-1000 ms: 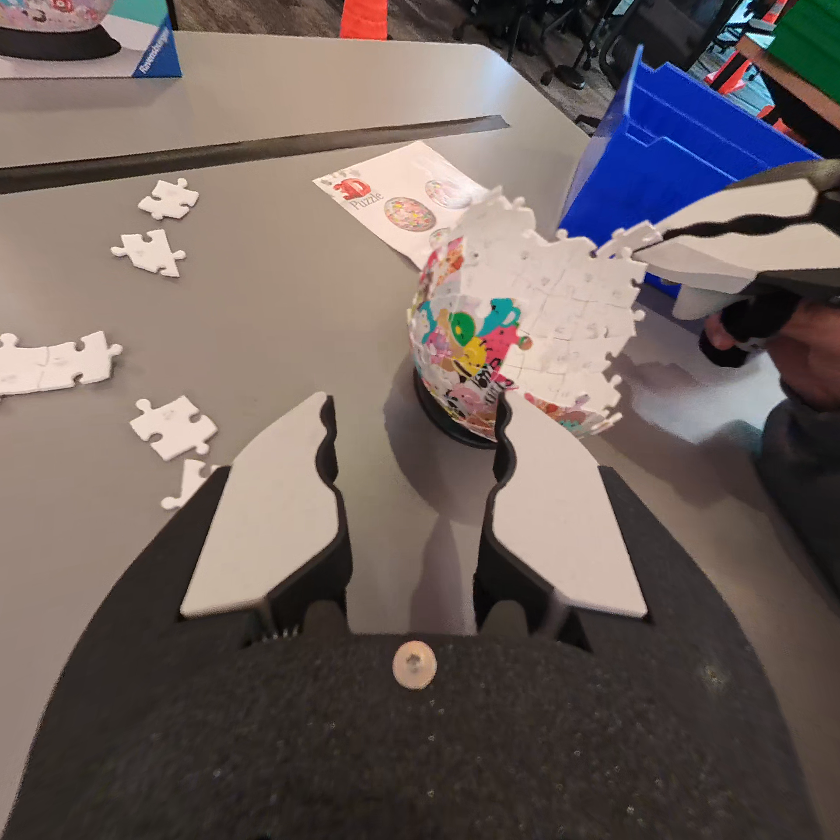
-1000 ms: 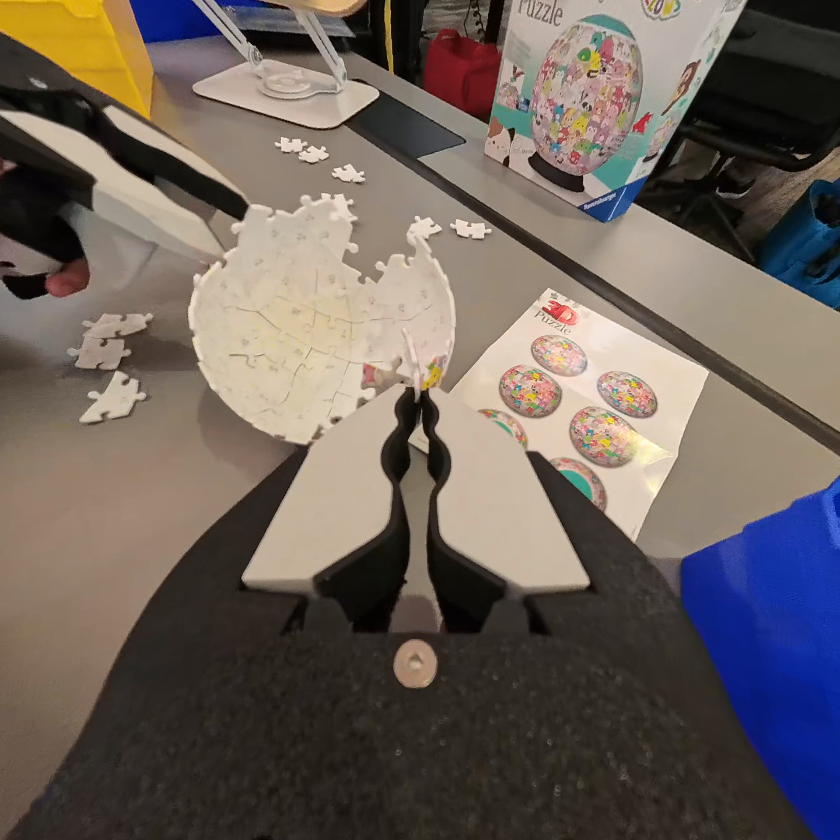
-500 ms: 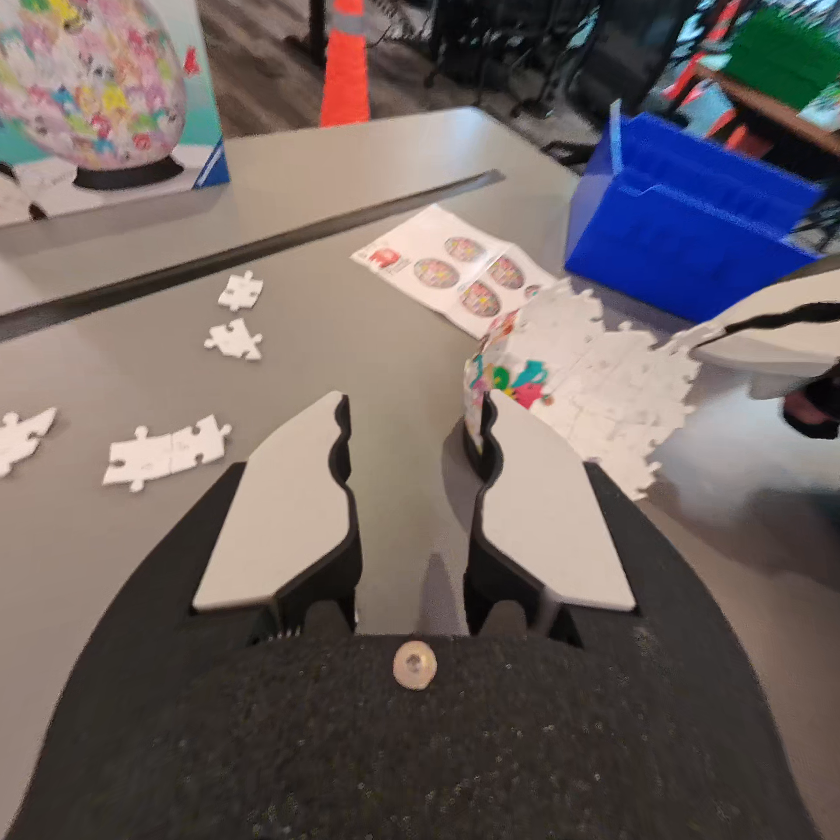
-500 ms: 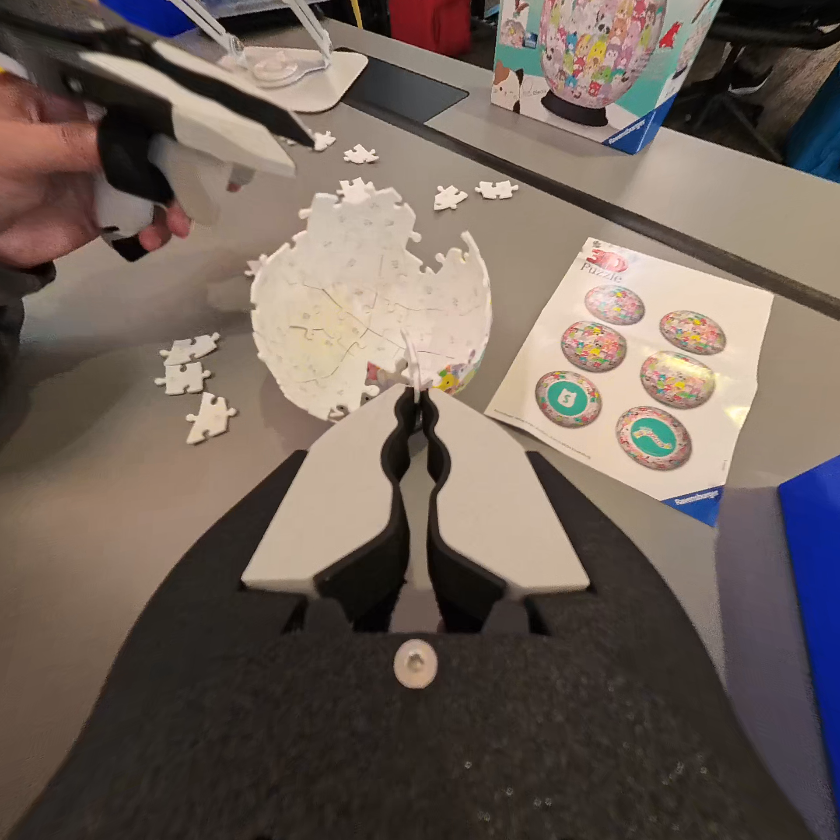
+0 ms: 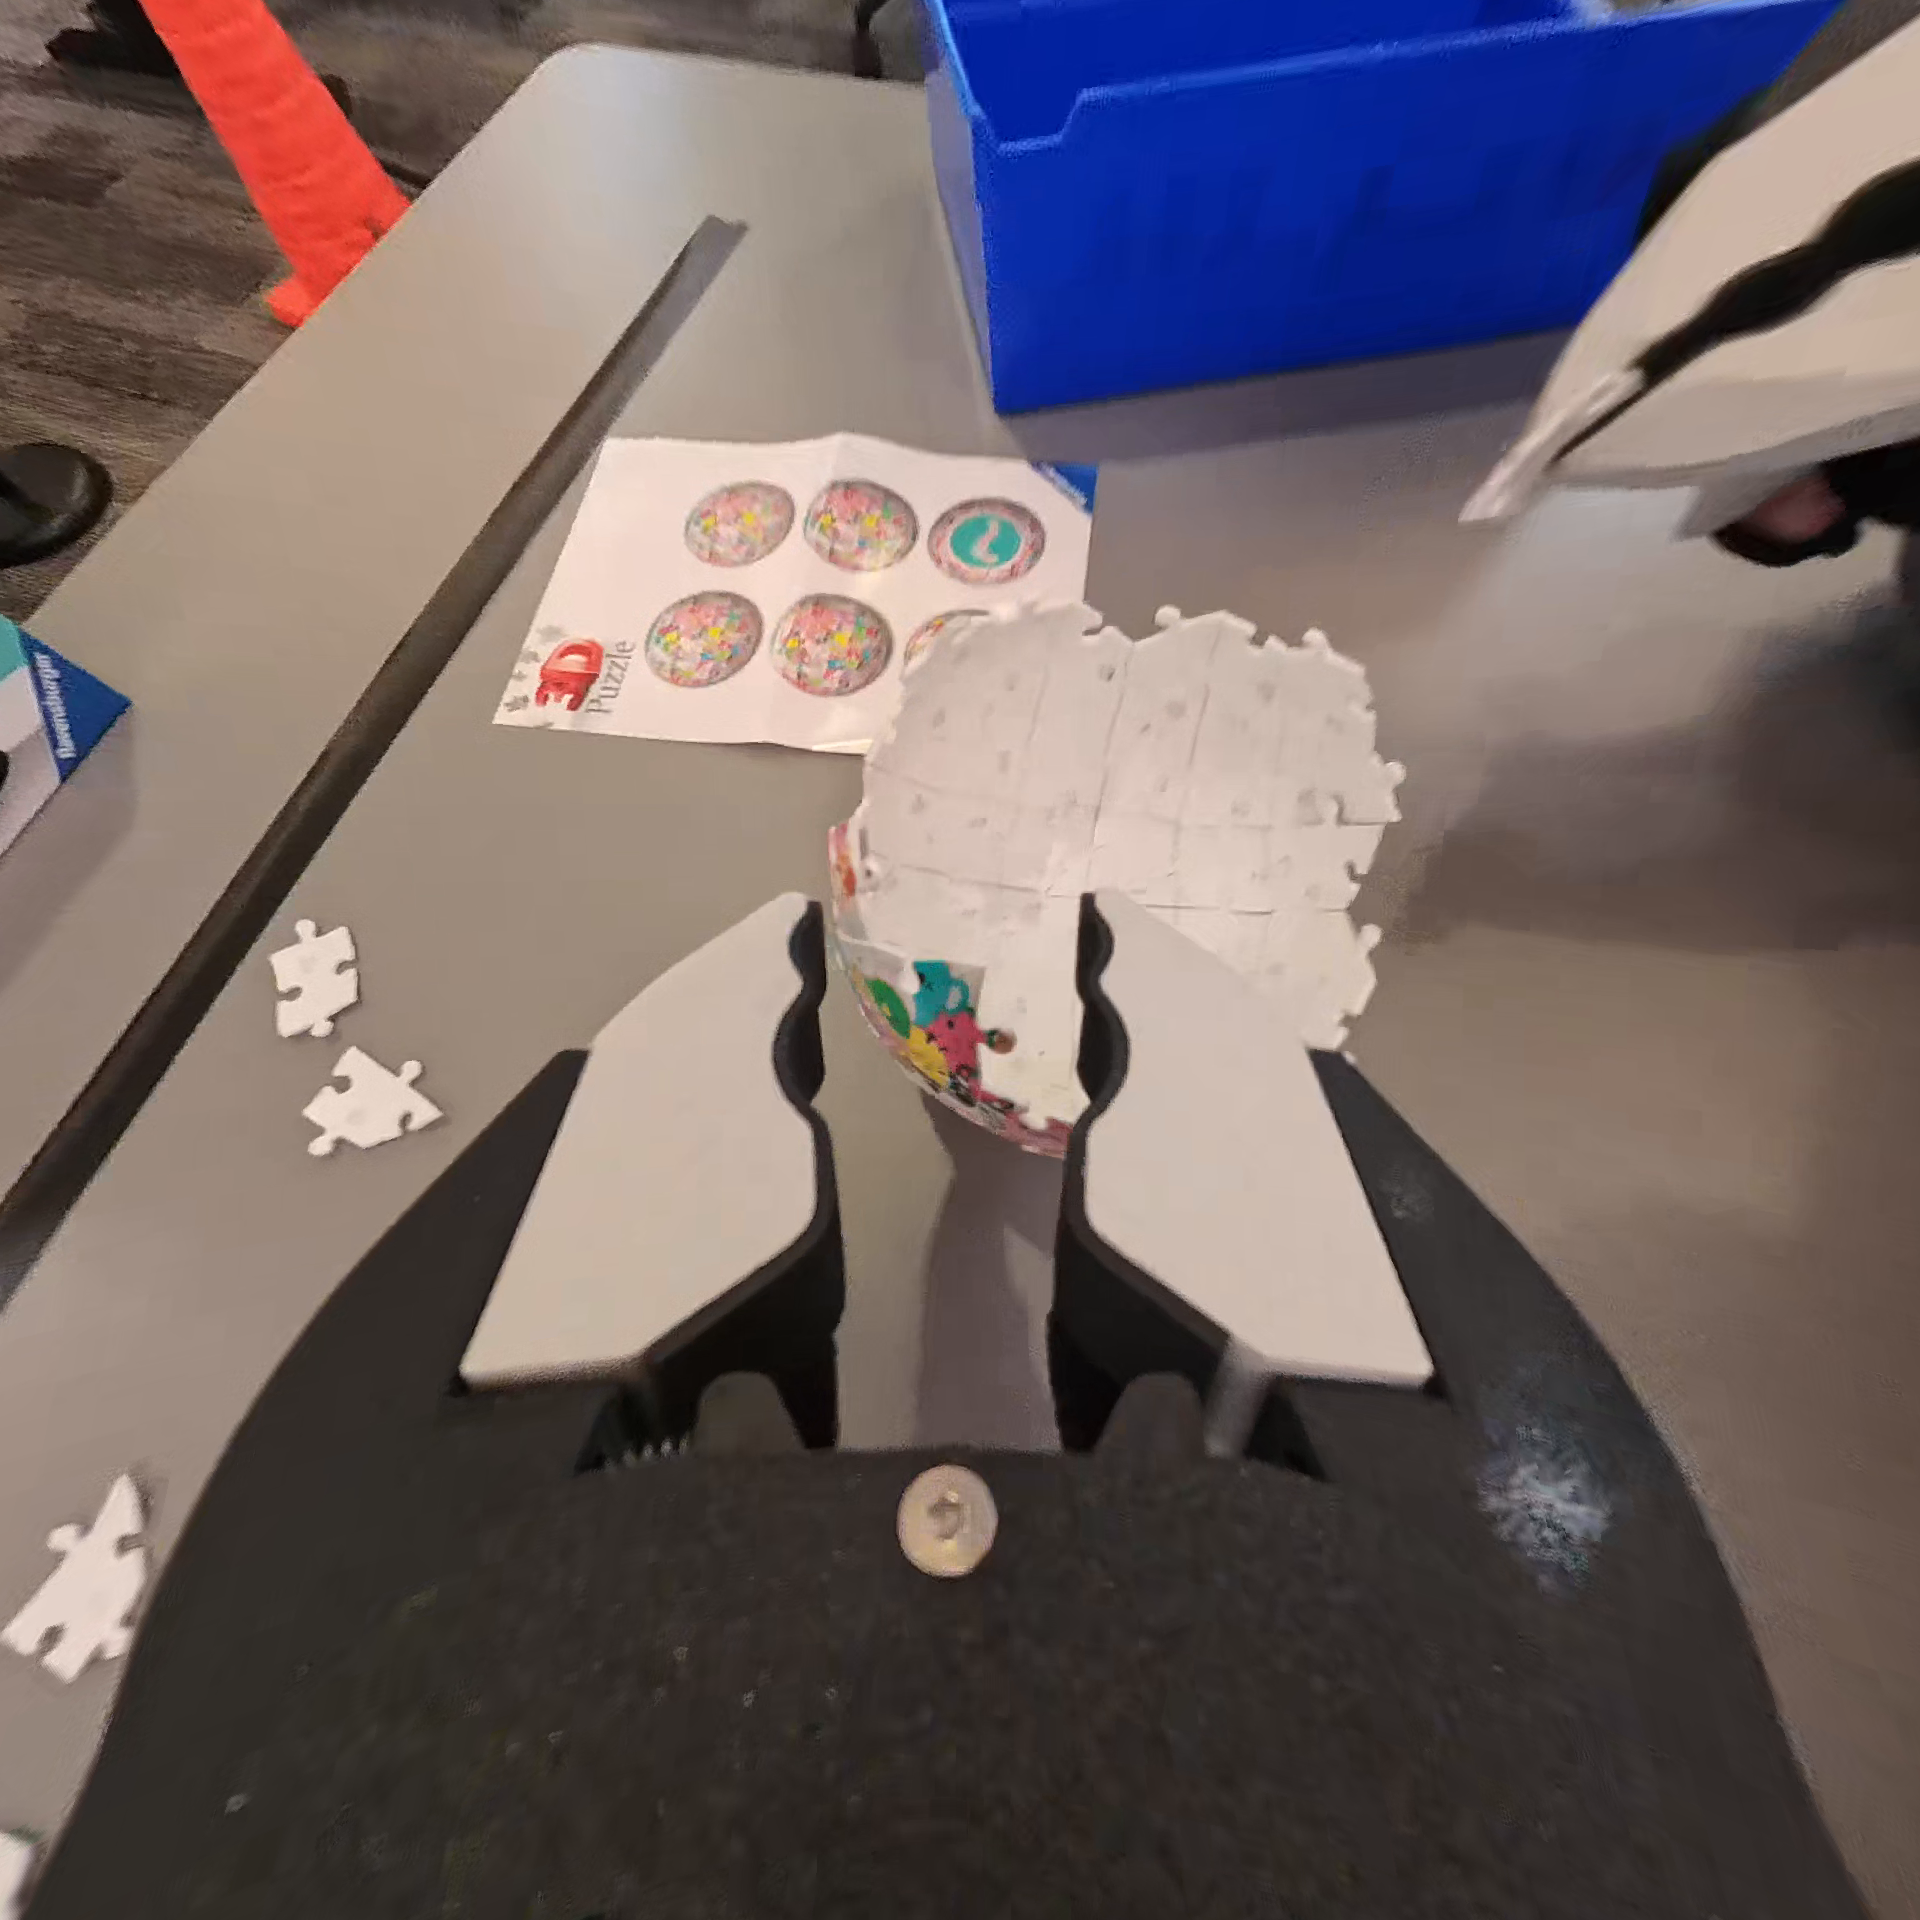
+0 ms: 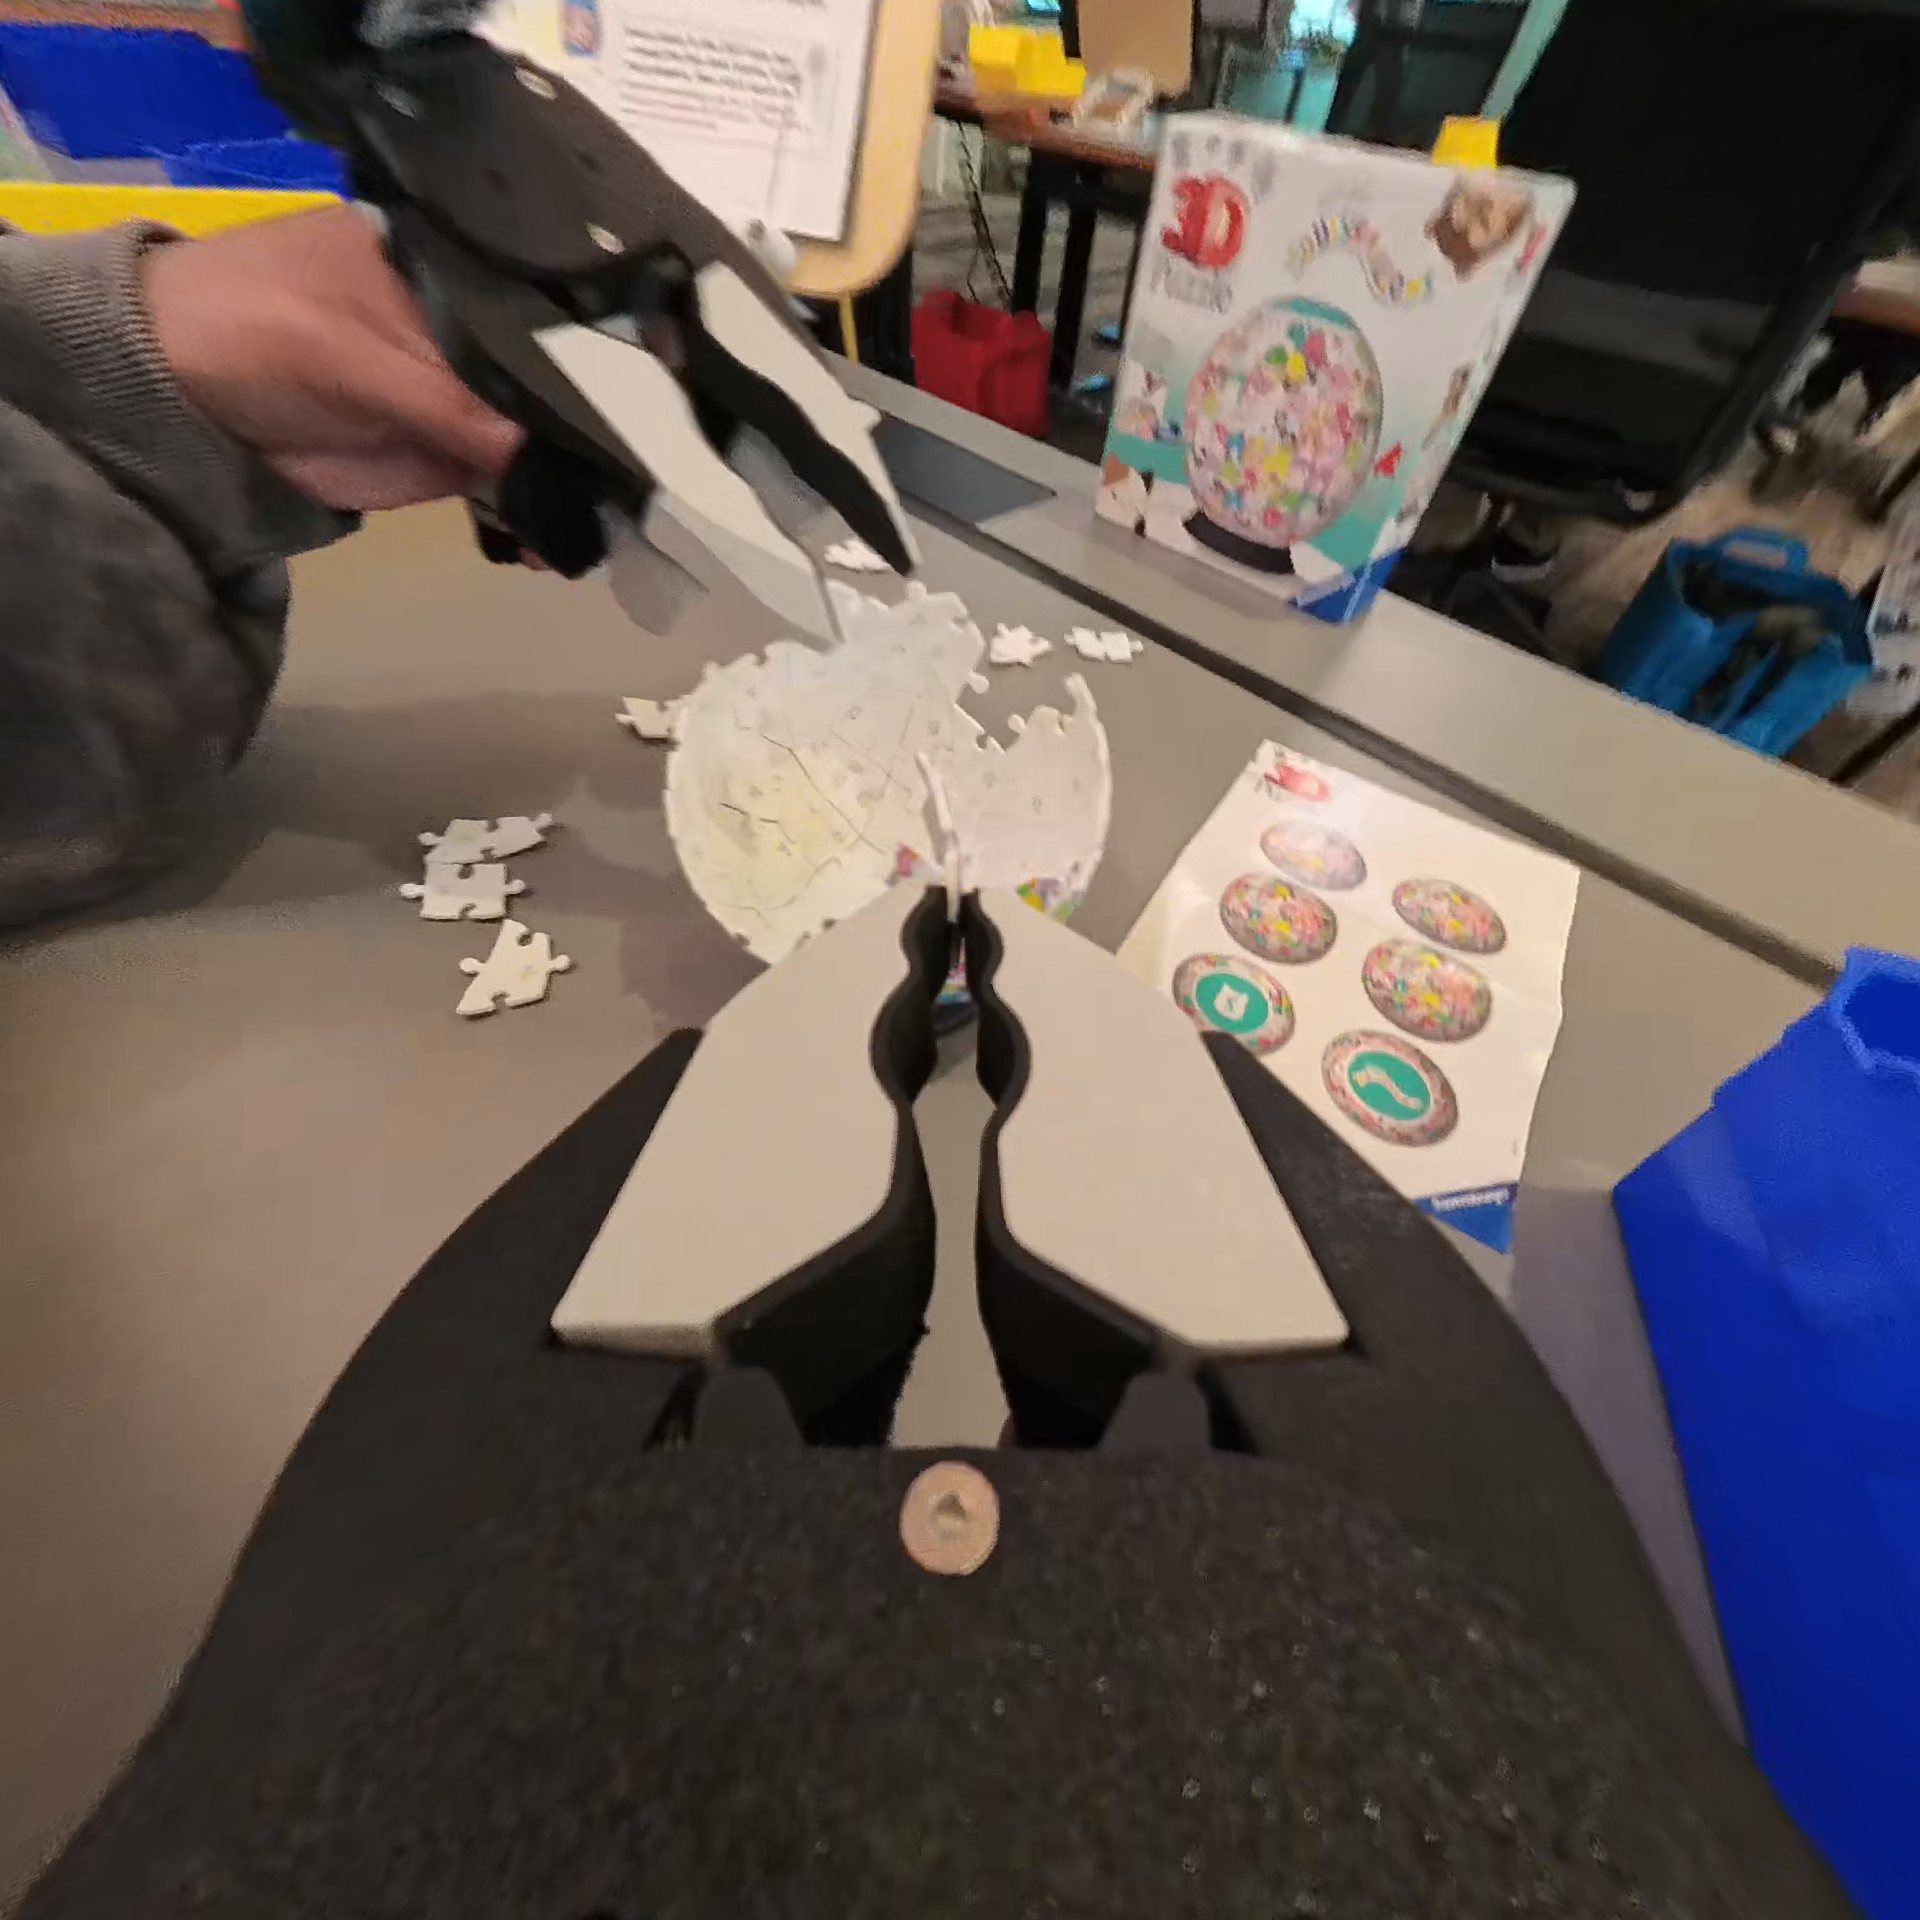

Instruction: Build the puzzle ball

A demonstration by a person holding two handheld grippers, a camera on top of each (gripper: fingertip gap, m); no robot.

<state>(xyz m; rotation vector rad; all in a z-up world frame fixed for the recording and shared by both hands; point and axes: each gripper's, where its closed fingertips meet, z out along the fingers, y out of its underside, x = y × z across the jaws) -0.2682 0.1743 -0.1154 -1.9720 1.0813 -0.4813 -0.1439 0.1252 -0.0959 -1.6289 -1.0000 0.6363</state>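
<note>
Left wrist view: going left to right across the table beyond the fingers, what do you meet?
Two loose pieces → instruction sheet → half-built ball → right gripper, shut on a piece.

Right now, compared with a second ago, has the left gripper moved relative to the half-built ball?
Yes. In the right wrist view, the left gripper went from the left rim of the half-built ball to its top rim.

White-backed puzzle ball (image 5: 1122, 790) with multicoloured outside, blue bin (image 5: 1299, 187), grey table (image 5: 623, 883).
</note>
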